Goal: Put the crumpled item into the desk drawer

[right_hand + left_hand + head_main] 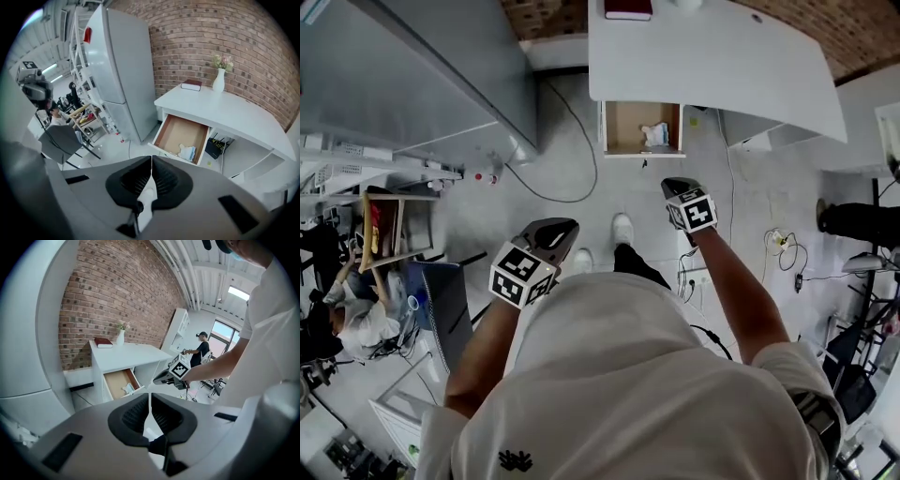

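Observation:
The white desk (pixel 722 66) has its drawer (pixel 623 127) pulled out. A crumpled white-and-blue item (pixel 654 134) lies in the drawer's right part, also seen as the crumpled item (pixel 188 152) and, smaller, the crumpled item (pixel 129 388). Both grippers hang in the air over the floor, short of the drawer. My left gripper (pixel 567 225) is shut with nothing between its jaws, which meet along a thin line in the left gripper (pixel 149 398). My right gripper (pixel 673 184) is nearer the drawer and also shut and empty, as the right gripper (pixel 151 161) shows.
A tall grey fridge (pixel 422 66) stands left of the desk. A red book (pixel 191 84) and a white vase (pixel 219 79) sit on the desktop. Cables (pixel 783 246) lie on the floor at right. A chair (pixel 441 309), a shelf (pixel 384 225) and a seated person (pixel 347 314) are at left.

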